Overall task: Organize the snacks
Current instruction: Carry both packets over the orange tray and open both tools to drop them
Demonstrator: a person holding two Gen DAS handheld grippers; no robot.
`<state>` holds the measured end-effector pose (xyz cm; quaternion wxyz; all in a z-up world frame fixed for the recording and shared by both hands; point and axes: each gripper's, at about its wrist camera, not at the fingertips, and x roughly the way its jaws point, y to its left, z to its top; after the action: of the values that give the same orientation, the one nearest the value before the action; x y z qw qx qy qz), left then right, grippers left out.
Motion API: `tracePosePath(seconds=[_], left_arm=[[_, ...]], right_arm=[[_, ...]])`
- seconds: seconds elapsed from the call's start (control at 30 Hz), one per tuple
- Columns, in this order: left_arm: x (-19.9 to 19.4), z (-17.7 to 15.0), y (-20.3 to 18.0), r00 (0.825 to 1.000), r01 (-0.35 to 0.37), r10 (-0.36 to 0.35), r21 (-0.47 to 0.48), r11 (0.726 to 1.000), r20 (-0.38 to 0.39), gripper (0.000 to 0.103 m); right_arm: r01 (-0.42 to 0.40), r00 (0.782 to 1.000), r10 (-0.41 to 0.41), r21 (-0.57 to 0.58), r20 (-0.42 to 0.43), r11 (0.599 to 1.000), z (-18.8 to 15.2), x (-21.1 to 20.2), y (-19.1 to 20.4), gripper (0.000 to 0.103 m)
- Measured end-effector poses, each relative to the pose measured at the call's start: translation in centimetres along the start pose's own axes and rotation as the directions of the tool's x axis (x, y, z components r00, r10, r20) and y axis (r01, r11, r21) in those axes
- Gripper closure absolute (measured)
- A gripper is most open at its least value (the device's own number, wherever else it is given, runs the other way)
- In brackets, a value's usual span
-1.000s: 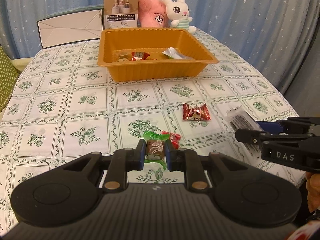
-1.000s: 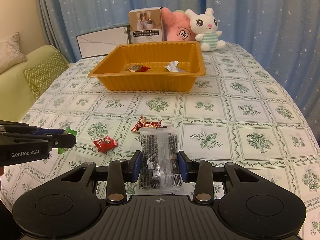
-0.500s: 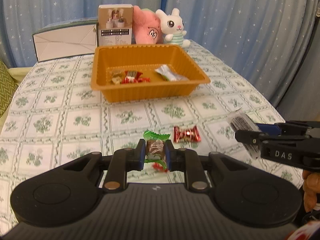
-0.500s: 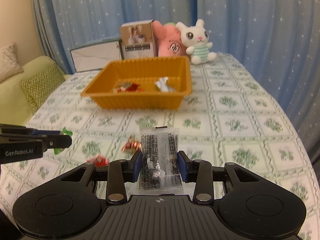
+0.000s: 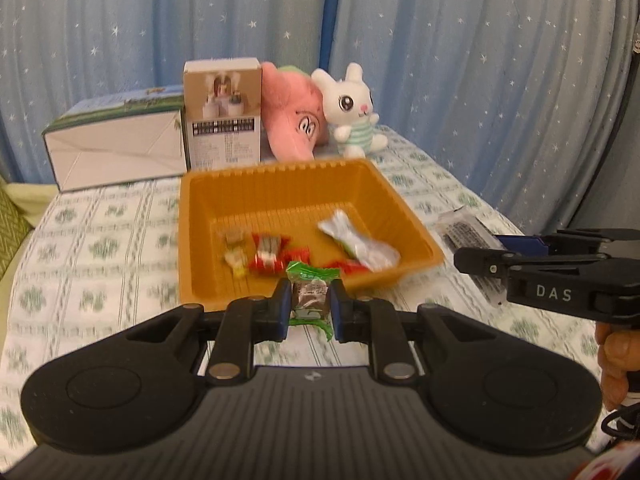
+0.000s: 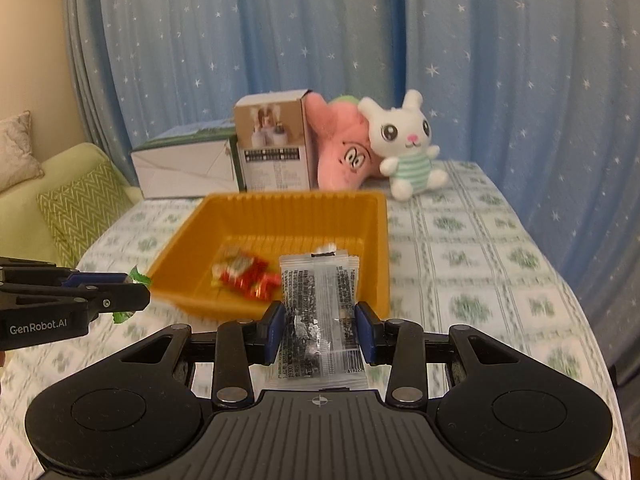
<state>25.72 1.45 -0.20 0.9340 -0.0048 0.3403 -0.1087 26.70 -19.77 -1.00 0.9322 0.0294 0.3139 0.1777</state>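
Note:
My left gripper [image 5: 309, 305] is shut on a small green-wrapped candy [image 5: 310, 293], held in the air just before the near wall of the orange tray [image 5: 192, 236]. My right gripper [image 6: 320, 326] is shut on a clear packet with dark print [image 6: 318, 300], raised in front of the same orange tray [image 6: 376, 240]. Inside the tray lie red-wrapped candies [image 5: 269, 254], a small pale candy [image 5: 235, 258] and a silver-and-green wrapper [image 5: 358, 244]. Each gripper shows in the other's view: the right gripper [image 5: 486, 254] with its packet at the right, the left gripper [image 6: 136, 294] at the left.
Behind the tray stand a brown product box [image 5: 222, 116], a long white box [image 5: 116, 148], a pink plush [image 5: 294, 120] and a white bunny plush [image 5: 352, 110]. A green-patterned cloth covers the table [image 6: 460, 256]. A green sofa with cushions [image 6: 76, 208] is at the left. Blue starry curtains hang behind.
Both grippers rose and moved forward toward the orange tray, still holding their snacks. The loose red candies on the cloth have dropped out of view below.

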Motion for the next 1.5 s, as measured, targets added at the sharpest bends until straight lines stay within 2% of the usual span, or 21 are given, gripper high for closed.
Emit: tracePosePath(seconds=[0.23, 0.5, 0.83, 1.17, 1.2, 1.27, 1.4, 1.5], left_arm=[[3.1, 3.1, 2.3, 1.0, -0.017, 0.017, -0.012, 1.0, 0.004, 0.085], [6.3, 4.1, 4.5, 0.999, -0.026, 0.026, -0.036, 0.999, -0.021, 0.085], [8.8, 4.1, 5.6, 0.998, -0.023, 0.021, -0.038, 0.999, -0.051, 0.085], [10.2, 3.9, 5.8, 0.997, -0.024, 0.022, -0.027, 0.999, -0.072, 0.084], [10.2, 3.9, 5.8, 0.997, -0.029, 0.027, -0.022, 0.999, -0.066, 0.082], [10.0, 3.9, 6.0, 0.998, -0.034, 0.032, -0.031, 0.999, -0.06, 0.068], [9.4, 3.9, 6.8, 0.998, -0.041, 0.039, -0.054, 0.998, -0.047, 0.064], [8.7, 3.9, 7.4, 0.999, -0.045, 0.043, -0.08, 0.996, -0.032, 0.055]], right_arm=[[-0.014, 1.0, 0.014, 0.033, -0.01, 0.999, 3.5, 4.4, -0.9, 0.064], [-0.038, 0.999, 0.04, 0.067, -0.033, 0.997, 5.5, 8.1, -0.9, 0.064], [-0.036, 0.998, 0.041, 0.085, -0.057, 0.996, 6.2, 10.9, -1.1, 0.064], [-0.042, 0.997, 0.047, 0.085, -0.065, 0.996, 6.2, 11.9, -0.7, 0.064], [-0.042, 0.997, 0.048, 0.084, -0.065, 0.996, 6.3, 12.0, -0.7, 0.064], [-0.043, 0.997, 0.048, 0.081, -0.065, 0.996, 6.3, 12.1, -0.6, 0.064], [-0.042, 0.997, 0.047, 0.081, -0.065, 0.996, 6.3, 12.2, -0.8, 0.064], [-0.039, 0.997, 0.045, 0.084, -0.068, 0.996, 6.2, 12.3, -0.8, 0.064]])
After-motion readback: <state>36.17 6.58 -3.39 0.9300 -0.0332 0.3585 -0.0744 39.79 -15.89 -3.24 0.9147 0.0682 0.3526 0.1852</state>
